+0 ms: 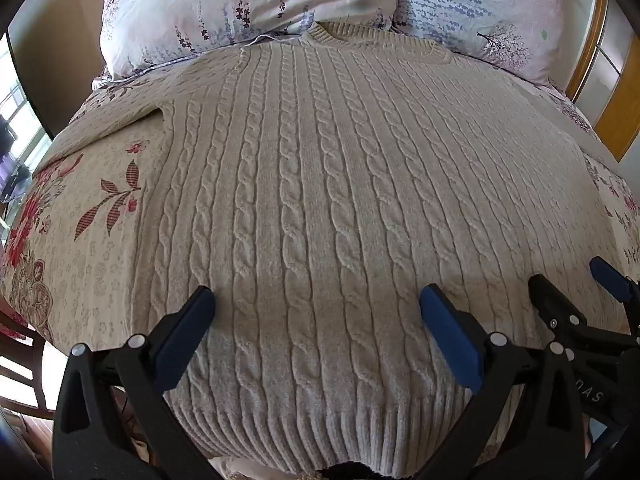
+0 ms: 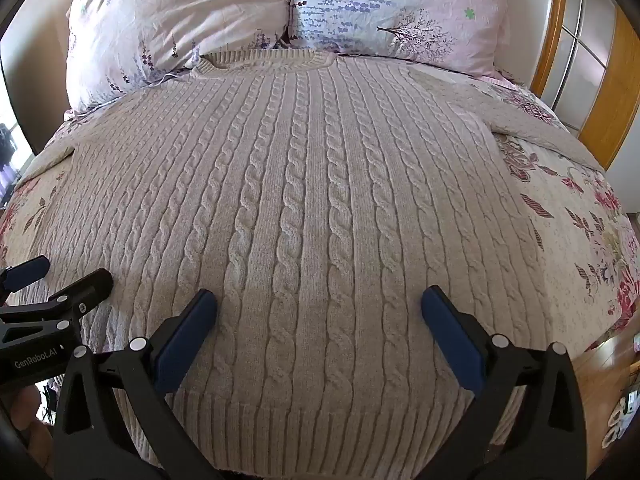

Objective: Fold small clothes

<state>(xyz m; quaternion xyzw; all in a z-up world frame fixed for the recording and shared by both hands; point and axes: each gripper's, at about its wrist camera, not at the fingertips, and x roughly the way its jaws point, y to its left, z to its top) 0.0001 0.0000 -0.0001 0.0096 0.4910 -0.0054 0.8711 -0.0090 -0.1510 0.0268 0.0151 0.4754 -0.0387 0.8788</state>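
Note:
A cream cable-knit sweater lies flat on the bed, collar toward the pillows and ribbed hem nearest me; it also fills the right wrist view. My left gripper is open and empty, hovering over the hem area. My right gripper is open and empty, also over the lower part of the sweater. The right gripper shows at the right edge of the left wrist view; the left gripper shows at the left edge of the right wrist view. The sleeves spread sideways and are partly out of sight.
The bed has a floral quilt under the sweater. Two floral pillows lie at the head. A wooden-framed door or wardrobe stands at the right. A dark wooden chair stands at the left.

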